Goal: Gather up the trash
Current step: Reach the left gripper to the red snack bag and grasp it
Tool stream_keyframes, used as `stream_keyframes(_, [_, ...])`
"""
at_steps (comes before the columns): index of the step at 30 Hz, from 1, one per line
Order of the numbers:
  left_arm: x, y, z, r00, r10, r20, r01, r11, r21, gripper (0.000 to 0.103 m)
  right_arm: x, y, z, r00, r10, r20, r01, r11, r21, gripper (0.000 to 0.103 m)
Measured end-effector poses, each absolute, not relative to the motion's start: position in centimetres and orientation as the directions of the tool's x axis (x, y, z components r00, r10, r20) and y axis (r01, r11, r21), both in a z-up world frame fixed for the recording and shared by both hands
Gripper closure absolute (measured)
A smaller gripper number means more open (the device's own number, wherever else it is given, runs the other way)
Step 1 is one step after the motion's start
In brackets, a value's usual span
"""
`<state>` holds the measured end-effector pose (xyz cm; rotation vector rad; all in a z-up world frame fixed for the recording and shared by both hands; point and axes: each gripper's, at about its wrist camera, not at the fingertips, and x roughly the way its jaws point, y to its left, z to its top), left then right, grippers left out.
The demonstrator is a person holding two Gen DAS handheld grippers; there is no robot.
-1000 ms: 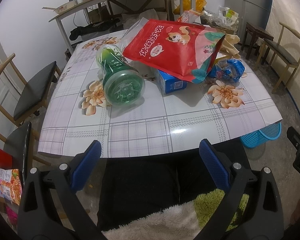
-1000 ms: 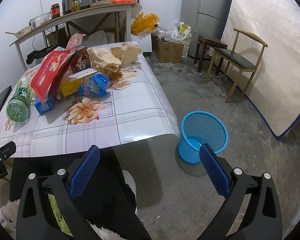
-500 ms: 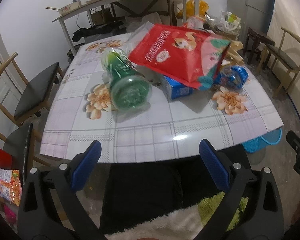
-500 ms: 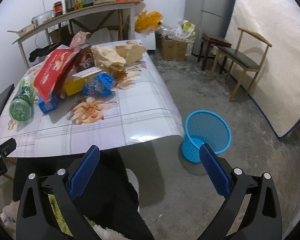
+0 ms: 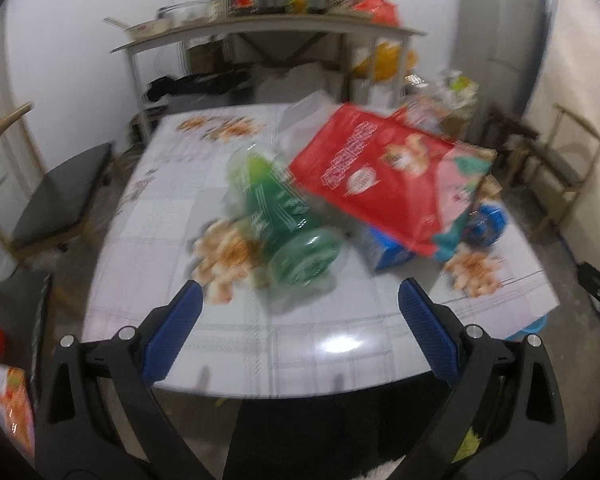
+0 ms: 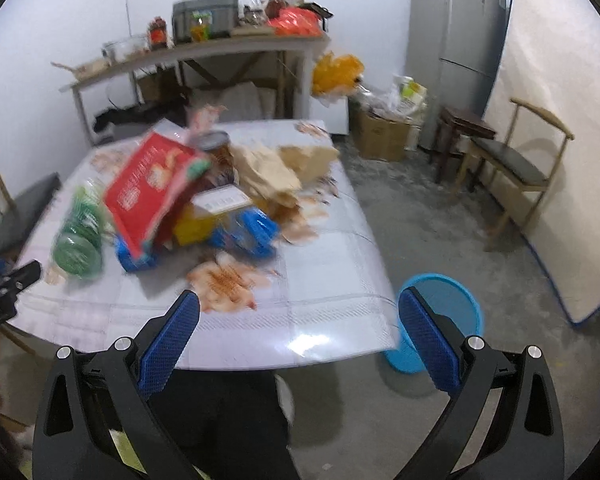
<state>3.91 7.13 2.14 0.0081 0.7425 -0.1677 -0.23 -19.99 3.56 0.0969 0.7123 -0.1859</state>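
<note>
Left tongs [image 5: 300,304] spread wide, green bottle [image 5: 290,232] just ahead, right tongs [image 6: 300,304] spread, blue bin [image 6: 440,320] beside.

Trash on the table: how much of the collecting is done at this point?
Nothing looks collected: the green bottle, red bag, blue box and brown paper lie on the table, while the blue basket looks empty. Nothing in hand: left hand-held gripper and right hand-held gripper are open. All pickups remain.
</note>
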Motion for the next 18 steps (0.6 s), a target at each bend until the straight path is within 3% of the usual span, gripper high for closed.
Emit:
stream_keyframes(4, [3.8, 6.9, 3.5, 0.753, -0.326, -0.572, 0.295, 0.944, -0.149, 0.009, 0.7, -20.6, 4.2, 0.766, -0.113, -0.633, 0.218, 0.972, 0.090, 0.006])
stream_keyframes(8, [4.5, 3.3, 3.8, 0.716, -0.398, -0.573, 0.424, 0.901, -0.096, 0.009, 1.6, -21.7, 4.3, 0.769, -0.085, -0.634, 0.237, 0.958, 0.159, 0.006])
stream_keyframes(12, [5.9, -0.7, 3.3, 0.690, -0.411, -0.596, 0.478, 0.877, -0.050, 0.009, 2.4, -23.1, 3.8, 0.763, -0.068, -0.643, 0.262, 0.941, 0.212, 0.006])
stream_keyframes(18, [9.4, -6.7, 2.5, 0.761, -0.291, -0.580, 0.454, 0.877, 0.157, 0.009, 3.1, -25.4, 2.1, 0.747, -0.053, -0.662, 0.305, 0.913, 0.271, 0.006])
